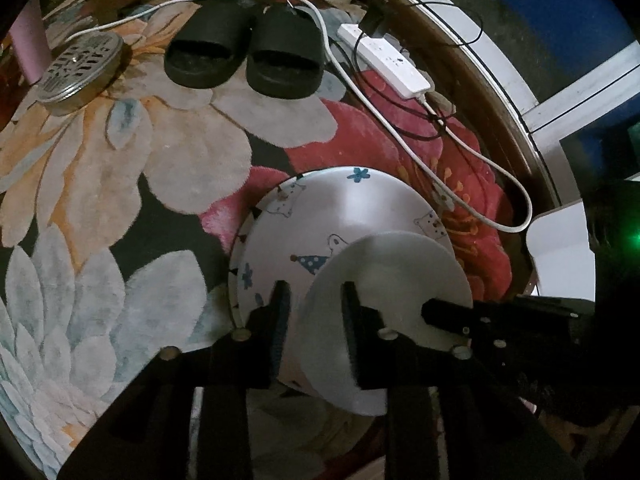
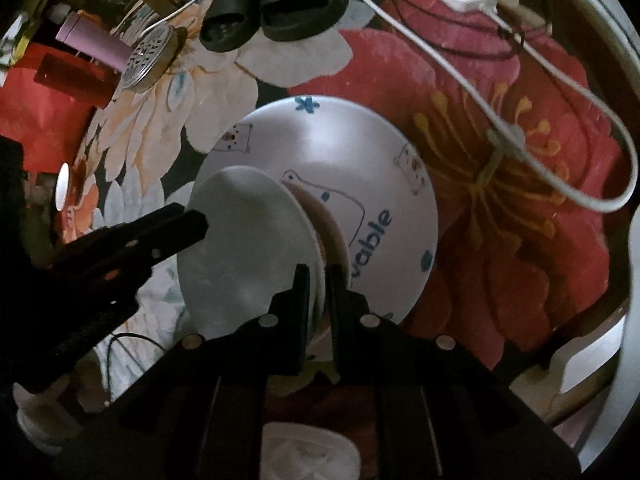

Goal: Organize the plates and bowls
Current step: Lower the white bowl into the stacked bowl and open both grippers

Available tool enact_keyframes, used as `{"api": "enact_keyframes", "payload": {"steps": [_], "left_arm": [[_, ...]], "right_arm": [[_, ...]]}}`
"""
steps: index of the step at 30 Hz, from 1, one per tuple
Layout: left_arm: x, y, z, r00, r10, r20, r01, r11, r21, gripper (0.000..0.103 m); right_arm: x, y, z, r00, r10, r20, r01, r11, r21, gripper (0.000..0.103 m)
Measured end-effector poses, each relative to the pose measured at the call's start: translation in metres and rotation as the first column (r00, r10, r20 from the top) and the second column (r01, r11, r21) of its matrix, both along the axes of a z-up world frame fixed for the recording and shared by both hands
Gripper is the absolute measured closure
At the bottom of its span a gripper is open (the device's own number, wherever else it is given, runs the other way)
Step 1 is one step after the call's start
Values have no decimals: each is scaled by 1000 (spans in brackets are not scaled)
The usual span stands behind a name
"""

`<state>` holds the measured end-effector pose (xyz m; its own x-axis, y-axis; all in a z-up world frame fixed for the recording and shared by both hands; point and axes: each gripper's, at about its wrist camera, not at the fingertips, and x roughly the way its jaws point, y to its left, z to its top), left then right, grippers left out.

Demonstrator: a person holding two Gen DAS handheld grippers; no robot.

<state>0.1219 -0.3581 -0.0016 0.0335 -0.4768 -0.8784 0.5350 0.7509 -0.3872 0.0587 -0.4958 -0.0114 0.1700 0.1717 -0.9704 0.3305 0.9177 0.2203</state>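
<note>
Pinching the plain plate (image 2: pixel 248 236) rim – right gripper (image 2: pixel 318 280) clamped.

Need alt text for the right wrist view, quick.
The right claw is shut on the edge of a plain white plate over a bear-print plate on a floral rug; the left claw reaches in from the left.

The left gripper (image 1: pixel 316 300) points steeply down with its jaws a little apart around a plate's (image 1: pixel 384 280) rim, while the right gripper (image 2: pixel 319 280), also aimed steeply down, has its jaws clamped tight on that same plate's edge
</note>
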Motion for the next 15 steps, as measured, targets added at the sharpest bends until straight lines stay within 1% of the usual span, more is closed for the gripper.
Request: {"api": "enact_keyframes", "payload": {"steps": [2, 3, 4, 5, 6, 7, 9, 10, 11, 12, 13, 14, 15], "left_arm": [[1, 5, 3, 1000, 10, 6, -10, 1000, -4, 70], [2, 8, 4, 1000, 15, 7, -15, 1000, -8, 65], [3, 12, 5, 1000, 24, 10, -24, 1000, -12, 52], [4, 15, 7, 999, 33, 13, -33, 999, -15, 43], [6, 20, 8, 999, 46, 18, -46, 999, -19, 29], [7, 23, 9, 998, 55, 21, -55, 998, -22, 23], [10, 30, 9, 998, 65, 22, -65, 998, -19, 21], [11, 33, 8, 997, 69, 21, -68, 998, -11, 17], [13, 37, 7, 997, 74, 20, -74, 997, -3, 14], [14, 41, 6, 996, 81, 22, -82, 997, 1, 8], [15, 46, 6, 995, 92, 31, -92, 996, 6, 5], [16, 49, 6, 994, 98, 39, -99, 995, 10, 4], [16, 53, 5, 993, 105, 45, -106, 994, 14, 3]], "right_arm": [[1, 1, 0, 1000, 11, -2, -11, 1000, -16, 93], [2, 2, 0, 1000, 15, -2, -15, 1000, -22, 93], [2, 3, 1, 1000, 18, -4, -18, 999, -28, 92], [2, 4, 1, 1000, 21, -5, -21, 999, -32, 91], [2, 5, 2, 1000, 23, -7, -24, 999, -42, 90], [3, 7, 3, 999, 31, -13, -31, 998, -54, 90], [6, 11, 5, 998, 56, -26, -58, 995, -78, 86], [6, 12, 6, 998, 59, -27, -61, 995, -78, 83], [7, 13, 9, 998, 61, -21, -62, 994, -86, 71], [7, 15, 14, 998, 62, -9, -63, 992, -113, 52], [7, 16, 18, 998, 65, 4, -64, 989, -132, 43], [8, 19, 24, 997, 68, 26, -63, 986, -154, 29], [8, 20, 29, 997, 70, 43, -62, 985, -162, 24]]}}
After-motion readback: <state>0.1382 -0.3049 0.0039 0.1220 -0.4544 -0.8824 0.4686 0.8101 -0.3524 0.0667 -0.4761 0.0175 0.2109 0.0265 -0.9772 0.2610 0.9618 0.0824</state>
